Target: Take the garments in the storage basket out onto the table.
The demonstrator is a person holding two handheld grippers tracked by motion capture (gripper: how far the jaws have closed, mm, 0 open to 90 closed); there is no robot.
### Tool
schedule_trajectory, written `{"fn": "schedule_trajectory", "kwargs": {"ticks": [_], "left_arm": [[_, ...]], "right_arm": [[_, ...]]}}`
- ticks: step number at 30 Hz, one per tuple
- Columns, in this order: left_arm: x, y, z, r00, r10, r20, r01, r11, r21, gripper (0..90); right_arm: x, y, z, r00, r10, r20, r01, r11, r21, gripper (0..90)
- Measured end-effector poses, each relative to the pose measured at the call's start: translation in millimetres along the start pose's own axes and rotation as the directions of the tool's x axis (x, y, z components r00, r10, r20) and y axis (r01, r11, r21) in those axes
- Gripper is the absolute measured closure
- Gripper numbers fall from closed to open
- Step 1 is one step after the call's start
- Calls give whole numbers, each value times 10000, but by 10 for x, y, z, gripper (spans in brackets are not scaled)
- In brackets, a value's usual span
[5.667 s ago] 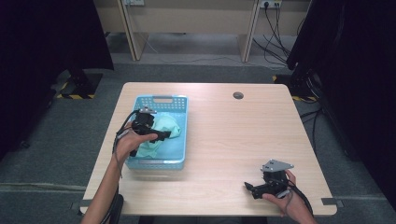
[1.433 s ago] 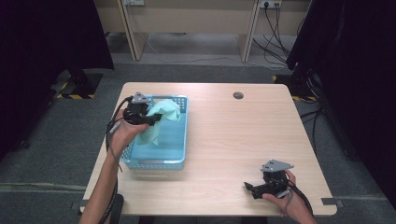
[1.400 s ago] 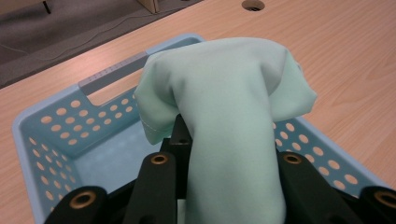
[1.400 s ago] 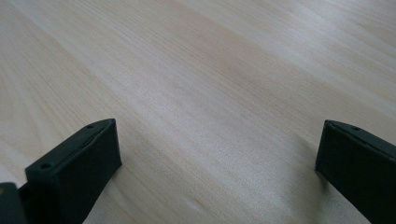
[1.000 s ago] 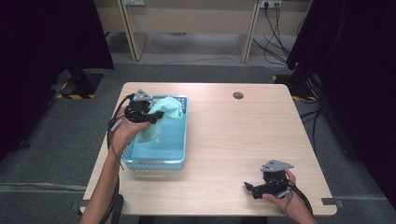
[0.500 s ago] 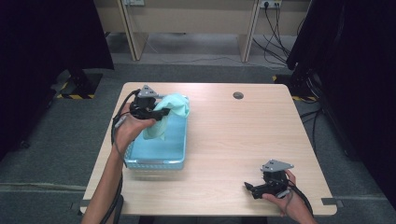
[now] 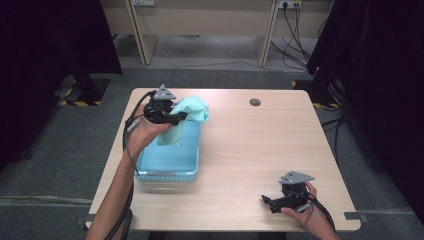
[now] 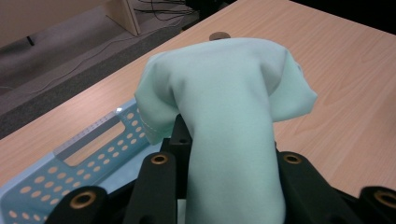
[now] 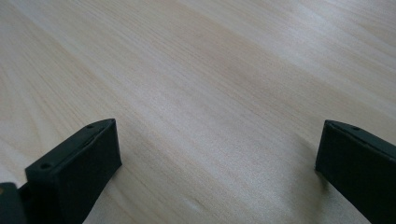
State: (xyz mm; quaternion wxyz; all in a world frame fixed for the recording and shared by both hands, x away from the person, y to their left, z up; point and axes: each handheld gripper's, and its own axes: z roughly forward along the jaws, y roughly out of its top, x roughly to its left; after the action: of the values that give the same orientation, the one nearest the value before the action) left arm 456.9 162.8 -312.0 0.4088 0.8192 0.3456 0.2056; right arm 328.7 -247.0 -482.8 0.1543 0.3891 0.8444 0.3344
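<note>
Since cloth is already airborne: lift-out step, judging by the pose
left claw (image 7: 181, 116): clamped on the mint cloth (image 7: 186, 116), fabric bunched between the jaws and draped over them
cloth position: over the far end of the blue basket (image 7: 192, 161), tail hanging down inside it
do it well: raise until the tail clears the basket rim, then carry toward bare desk (image 7: 250, 145) right of the basket; keep grip firm, no snagging on the perforated wall
right claw (image 7: 267, 201): jaws wide apart, holding nothing, resting on the desk well right of the basket

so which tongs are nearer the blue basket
Left. The left tongs hold the green cloth just above the blue basket; the right tongs sit open near the table's front right corner, well away.
</note>
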Motion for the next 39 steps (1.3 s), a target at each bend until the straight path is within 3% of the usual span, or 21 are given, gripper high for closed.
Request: {"fn": "schedule_trajectory", "kwargs": {"ticks": [24, 34, 37, 39], "left_arm": [[-288, 274, 126, 9957, 472, 794, -464, 9988, -126, 703], [-452, 386, 276, 9897, 663, 1269, -653, 9978, -119, 703], [-577, 457, 374, 9836, 849, 1592, -856, 9963, -30, 704], [-577, 457, 374, 9836, 849, 1592, -856, 9963, -30, 703]], "right_arm": [[-1, 0, -1, 10000, -11, 4, 11, 10000, 9, 2], [-1, 1, -2, 10000, -8, 5, 8, 10000, 21, 3], [-1, 1, -2, 10000, -6, 3, 6, 10000, 19, 3], [-1, 1, -2, 10000, -8, 2, 8, 10000, 19, 3]]}}
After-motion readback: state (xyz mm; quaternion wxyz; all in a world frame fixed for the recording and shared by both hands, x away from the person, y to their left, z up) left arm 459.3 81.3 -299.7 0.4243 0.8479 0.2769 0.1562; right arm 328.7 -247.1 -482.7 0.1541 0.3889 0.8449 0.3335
